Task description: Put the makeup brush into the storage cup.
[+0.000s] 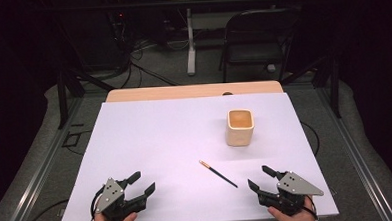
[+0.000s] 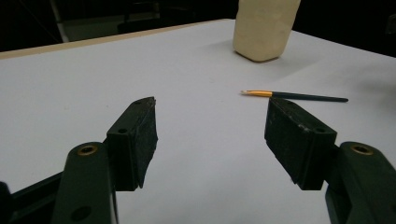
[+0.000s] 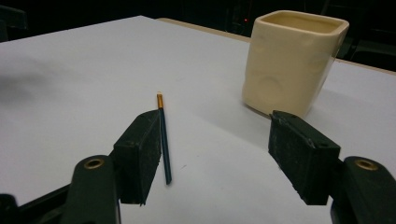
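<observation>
Right gripper (image 1: 261, 179) nearest me, jaws apart, nothing between them. Brush (image 1: 218, 173) lies flat on table (image 1: 150, 142), just ahead-left of it, bristle end toward cup (image 1: 240, 127). I judge nothing done yet: brush ungrasped, cup standing empty beyond. Left gripper (image 1: 142, 182) low at near edge, jaws apart, empty, angled inward toward brush.

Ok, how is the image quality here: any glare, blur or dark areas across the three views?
High view: white table sheet evenly lit with no glare, surroundings nearly black. Left gripper view: brush sharp, cup cut off at the top, with a soft shadow. Right gripper view: cup and brush clear, background dark.
</observation>
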The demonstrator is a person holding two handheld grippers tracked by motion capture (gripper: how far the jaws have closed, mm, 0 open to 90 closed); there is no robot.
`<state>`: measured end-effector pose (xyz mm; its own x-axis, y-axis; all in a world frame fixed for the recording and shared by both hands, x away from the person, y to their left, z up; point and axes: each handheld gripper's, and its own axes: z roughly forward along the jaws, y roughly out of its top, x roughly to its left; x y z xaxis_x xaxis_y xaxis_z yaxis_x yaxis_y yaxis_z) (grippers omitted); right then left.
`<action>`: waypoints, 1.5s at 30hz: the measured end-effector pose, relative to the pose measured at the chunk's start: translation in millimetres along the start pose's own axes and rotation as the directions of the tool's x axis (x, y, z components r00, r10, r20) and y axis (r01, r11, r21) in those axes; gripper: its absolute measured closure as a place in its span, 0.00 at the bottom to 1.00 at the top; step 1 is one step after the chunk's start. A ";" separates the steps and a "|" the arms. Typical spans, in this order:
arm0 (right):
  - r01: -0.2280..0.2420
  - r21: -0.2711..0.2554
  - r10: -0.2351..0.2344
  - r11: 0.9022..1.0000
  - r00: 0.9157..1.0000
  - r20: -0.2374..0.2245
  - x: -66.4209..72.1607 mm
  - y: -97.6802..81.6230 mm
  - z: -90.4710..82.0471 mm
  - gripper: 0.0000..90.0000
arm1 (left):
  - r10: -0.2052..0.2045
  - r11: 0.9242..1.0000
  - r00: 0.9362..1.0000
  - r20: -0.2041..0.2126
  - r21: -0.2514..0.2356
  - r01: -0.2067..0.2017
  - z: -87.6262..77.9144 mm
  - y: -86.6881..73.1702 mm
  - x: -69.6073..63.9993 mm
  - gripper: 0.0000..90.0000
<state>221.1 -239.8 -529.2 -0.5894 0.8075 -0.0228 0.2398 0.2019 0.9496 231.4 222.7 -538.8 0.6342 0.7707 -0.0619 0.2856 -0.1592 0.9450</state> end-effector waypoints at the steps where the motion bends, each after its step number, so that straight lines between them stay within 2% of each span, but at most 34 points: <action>1: 0.002 -0.008 -0.002 1.000 1.000 -0.001 0.0 0.5 -0.2 0.38 | -0.003 1.000 1.000 0.001 -0.003 0.003 -0.4 0.0 0.5 0.38; 5: -0.004 -0.008 0.004 1.000 1.000 0.005 -0.6 1.3 -1.1 0.37 | -0.007 1.000 1.000 -0.004 -0.010 0.007 -2.0 0.1 1.2 0.38; 7: -0.029 0.001 0.029 1.000 1.000 0.000 -1.3 1.4 -1.2 0.37 | -0.010 1.000 1.000 -0.003 -0.009 0.010 -2.3 0.2 1.5 0.37; 9: -0.035 0.001 0.035 0.999 0.999 -0.003 -1.9 0.5 -0.5 0.37 | -0.011 1.000 1.000 -0.005 -0.008 0.011 -2.3 0.3 1.7 0.37; 19: -0.023 0.020 0.023 1.000 1.000 -0.010 -1.2 0.7 1.8 0.38 | -0.009 1.000 1.000 -0.014 -0.009 0.009 -4.1 0.2 0.5 0.37; 29: -0.012 0.027 0.013 1.000 1.000 -0.017 -0.6 8.1 2.5 0.41 | -0.015 1.000 1.000 -0.018 -0.012 0.015 -5.6 0.4 0.0 0.37; 37: -0.030 0.020 0.031 0.999 1.000 -0.007 -4.4 12.0 1.8 0.41 | -0.020 1.000 1.000 -0.018 -0.015 0.019 -7.2 0.6 0.5 0.37; 45: 0.019 0.052 -0.017 0.998 1.000 -0.026 -4.8 22.7 5.3 0.43 | -0.029 0.999 0.999 -0.017 -0.024 0.028 -7.9 1.0 0.8 0.37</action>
<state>233.5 -236.2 -509.2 -0.6130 0.7895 -0.0312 0.2687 0.2454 0.9315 226.6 228.0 -535.3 0.6131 0.7856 -0.0836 0.2861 -0.1222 0.9504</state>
